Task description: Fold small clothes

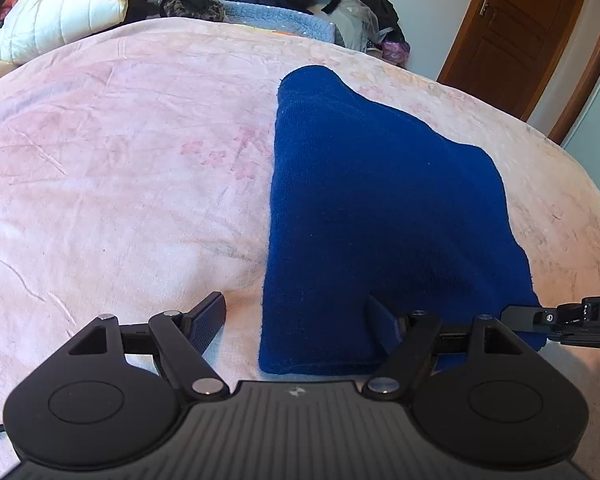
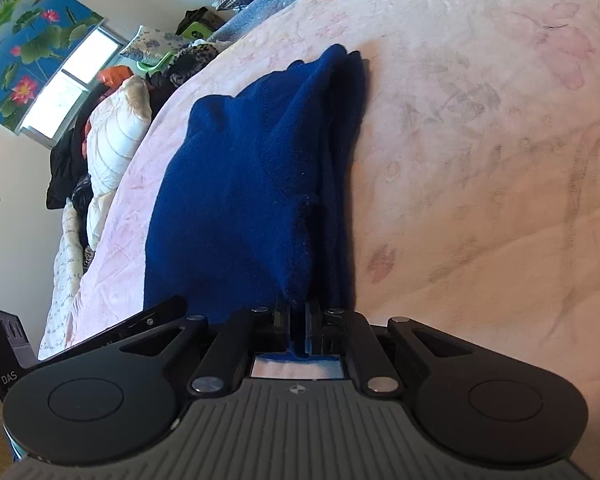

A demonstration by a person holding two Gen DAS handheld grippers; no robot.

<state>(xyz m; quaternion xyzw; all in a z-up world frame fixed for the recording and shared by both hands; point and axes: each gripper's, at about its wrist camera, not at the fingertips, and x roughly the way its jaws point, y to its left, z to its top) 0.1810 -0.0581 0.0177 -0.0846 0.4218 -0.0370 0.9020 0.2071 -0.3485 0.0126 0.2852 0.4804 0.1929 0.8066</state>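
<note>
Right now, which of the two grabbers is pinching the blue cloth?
The right gripper: its jaws are shut on the near corner of the blue cloth. The left gripper is wide open around the cloth's near edge, not pinching.

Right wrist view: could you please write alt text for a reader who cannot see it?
The right hand-held gripper is shut on the near edge of a folded dark blue garment that lies on a pale pink blanket. Piled clothes and a window are visible at the left.

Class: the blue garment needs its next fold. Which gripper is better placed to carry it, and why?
Right. The right gripper is already shut on the blue garment's near edge; the left gripper is open, merely straddling its corner.
</note>
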